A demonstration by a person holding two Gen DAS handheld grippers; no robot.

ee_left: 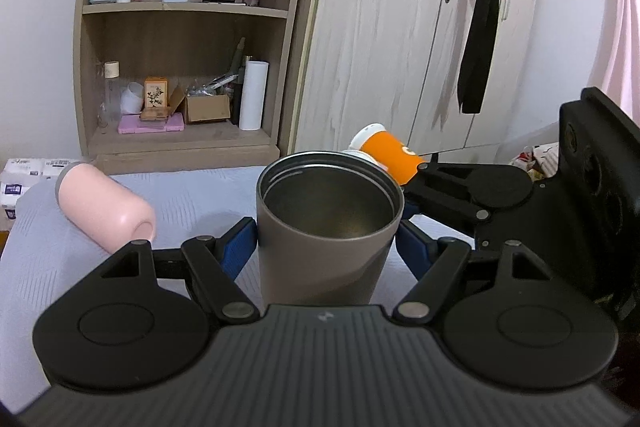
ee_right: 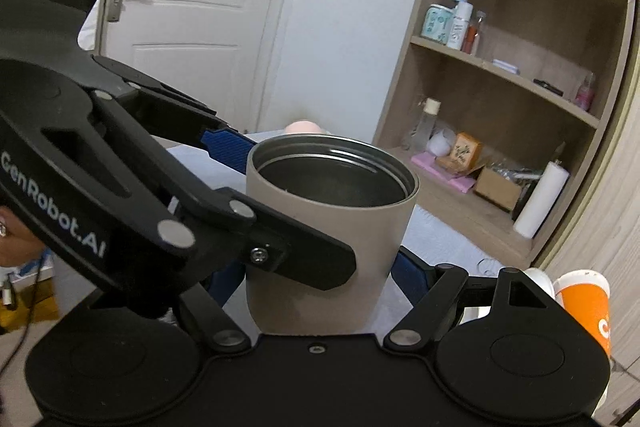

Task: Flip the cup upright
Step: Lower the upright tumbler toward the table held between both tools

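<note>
A taupe steel-lined cup (ee_left: pixel 326 227) stands upright, mouth up, above the pale blue cloth. My left gripper (ee_left: pixel 326 247) has its blue pads against both sides of the cup. My right gripper (ee_right: pixel 320 275) also has the cup (ee_right: pixel 332 227) between its blue pads, and the left gripper's arm crosses in front of it. Both look shut on the cup. The cup's base is hidden by the gripper bodies.
A pink cup (ee_left: pixel 106 207) lies on its side on the cloth to the left. An orange cup (ee_left: pixel 390 153) lies tilted behind the taupe one; it also shows in the right wrist view (ee_right: pixel 586 307). A wooden shelf (ee_left: pixel 180 11) and wardrobe (ee_left: pixel 380 47) stand behind.
</note>
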